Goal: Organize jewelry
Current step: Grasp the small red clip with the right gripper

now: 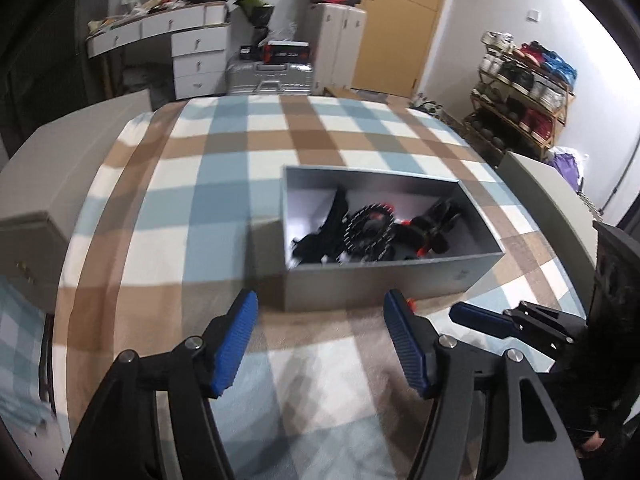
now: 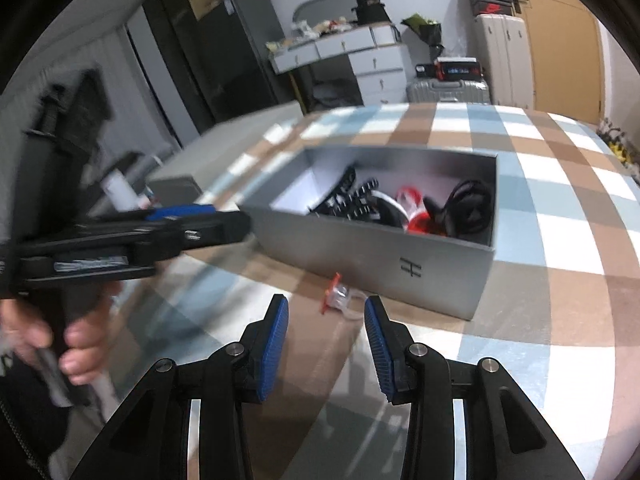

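A grey open box (image 1: 380, 284) sits on the plaid cloth and holds black and red jewelry pieces (image 1: 372, 228); it also shows in the right wrist view (image 2: 360, 256) with its contents (image 2: 404, 204). A small clear and red piece (image 2: 338, 298) lies on the cloth in front of the box, just ahead of my right gripper (image 2: 326, 316), which is open and empty. Its red tip peeks out behind my left gripper's right finger (image 1: 411, 303). My left gripper (image 1: 320, 308) is open and empty, near the box's front wall. The right gripper's blue finger (image 1: 480, 318) enters the left wrist view from the right.
The plaid cloth (image 1: 224, 208) covers a bed or table. Grey cabinets (image 1: 60, 168) flank it. A white dresser (image 1: 188, 52), suitcases (image 1: 272, 76), a wooden door (image 1: 404, 28) and a shoe rack (image 1: 524, 92) stand behind.
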{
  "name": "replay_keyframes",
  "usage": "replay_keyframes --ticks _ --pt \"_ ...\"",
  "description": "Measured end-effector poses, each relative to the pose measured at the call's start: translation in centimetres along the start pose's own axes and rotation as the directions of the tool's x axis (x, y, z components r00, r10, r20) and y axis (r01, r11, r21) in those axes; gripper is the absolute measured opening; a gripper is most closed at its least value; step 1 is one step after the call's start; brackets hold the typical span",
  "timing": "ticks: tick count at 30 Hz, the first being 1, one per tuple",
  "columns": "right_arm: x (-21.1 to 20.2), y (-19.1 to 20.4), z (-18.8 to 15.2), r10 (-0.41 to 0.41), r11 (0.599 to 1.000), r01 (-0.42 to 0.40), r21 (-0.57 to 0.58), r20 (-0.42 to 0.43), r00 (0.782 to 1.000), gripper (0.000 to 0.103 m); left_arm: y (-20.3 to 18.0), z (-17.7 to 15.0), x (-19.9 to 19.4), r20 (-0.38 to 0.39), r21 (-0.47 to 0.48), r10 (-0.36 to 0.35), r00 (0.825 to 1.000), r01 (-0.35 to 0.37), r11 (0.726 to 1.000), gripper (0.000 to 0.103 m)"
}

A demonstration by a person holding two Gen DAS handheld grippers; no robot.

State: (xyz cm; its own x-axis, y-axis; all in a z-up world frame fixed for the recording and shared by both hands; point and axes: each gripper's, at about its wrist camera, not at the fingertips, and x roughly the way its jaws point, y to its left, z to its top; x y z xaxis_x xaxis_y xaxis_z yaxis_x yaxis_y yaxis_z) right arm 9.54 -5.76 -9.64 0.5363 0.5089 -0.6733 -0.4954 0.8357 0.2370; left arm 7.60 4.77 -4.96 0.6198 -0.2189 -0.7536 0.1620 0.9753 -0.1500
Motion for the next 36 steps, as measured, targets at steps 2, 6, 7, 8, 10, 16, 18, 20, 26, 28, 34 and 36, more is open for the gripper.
replay_keyframes --ticks 2,6,7,8,10,16,18,20,26,28,34,36 --pt "1.1 0.3 0.2 -0.012 1.000 0.011 -0.005 -0.038 0.999 0.038 0.1 -0.5 -0.3 0.005 -0.012 -0.003 1.000 0.003 1.000 0.061" --pt "1.8 0.7 0.5 -0.081 0.996 0.080 -0.035 -0.041 0.996 0.037 0.0 -1.1 -0.3 -0.004 -0.007 -0.002 1.000 0.002 1.000 0.061" --pt "2.1 0.8 0.7 -0.089 0.995 0.087 -0.043 -0.046 0.995 0.037 0.1 -1.2 -0.4 -0.003 -0.006 -0.004 1.000 0.004 1.000 0.061" --pt "2.3 0.8 0.7 -0.090 0.995 0.087 -0.044 -0.051 0.995 0.037 0.1 -1.2 -0.4 -0.003 -0.006 -0.005 1.000 0.005 1.000 0.061" --pt "2.8 0.7 0.9 -0.093 0.995 0.091 -0.037 -0.068 0.993 0.037 0.1 -1.3 -0.4 -0.003 -0.005 -0.007 1.000 0.007 1.000 0.061" --pt "2.8 1.4 0.7 -0.086 0.994 0.081 -0.072 -0.073 0.994 0.016 0.1 -1.3 -0.2 -0.008 -0.002 -0.010 1.000 0.010 1.000 0.061" --pt "2.2 1.7 0.5 -0.071 0.995 0.067 -0.080 -0.053 0.996 0.016 -0.1 -1.2 -0.3 -0.005 0.006 -0.019 1.000 0.019 1.000 0.061" --pt "1.1 1.8 0.3 -0.060 0.996 0.058 -0.073 -0.018 0.998 0.016 -0.3 -1.1 -0.4 -0.007 0.018 -0.021 1.000 0.022 1.000 0.061" --pt "-1.6 1.4 1.1 0.005 0.999 -0.003 -0.039 0.043 0.999 0.016 -1.1 0.0 -1.1 0.010 0.058 -0.068 0.998 0.068 0.996 0.061" --pt "-2.3 1.2 2.0 0.012 0.999 -0.010 -0.033 0.062 0.998 0.016 -1.4 0.9 -1.3 0.019 0.070 -0.084 0.996 0.083 0.994 0.061" --pt "-3.2 -0.4 4.5 -0.006 1.000 0.006 0.002 0.110 0.994 0.016 -2.0 3.3 -0.6 0.011 0.092 -0.155 0.988 0.153 0.984 0.060" --pt "-3.0 -1.1 5.3 -0.018 1.000 0.016 0.015 0.111 0.994 0.016 -2.6 3.9 -0.2 0.012 0.126 -0.148 0.989 0.145 0.981 0.060"
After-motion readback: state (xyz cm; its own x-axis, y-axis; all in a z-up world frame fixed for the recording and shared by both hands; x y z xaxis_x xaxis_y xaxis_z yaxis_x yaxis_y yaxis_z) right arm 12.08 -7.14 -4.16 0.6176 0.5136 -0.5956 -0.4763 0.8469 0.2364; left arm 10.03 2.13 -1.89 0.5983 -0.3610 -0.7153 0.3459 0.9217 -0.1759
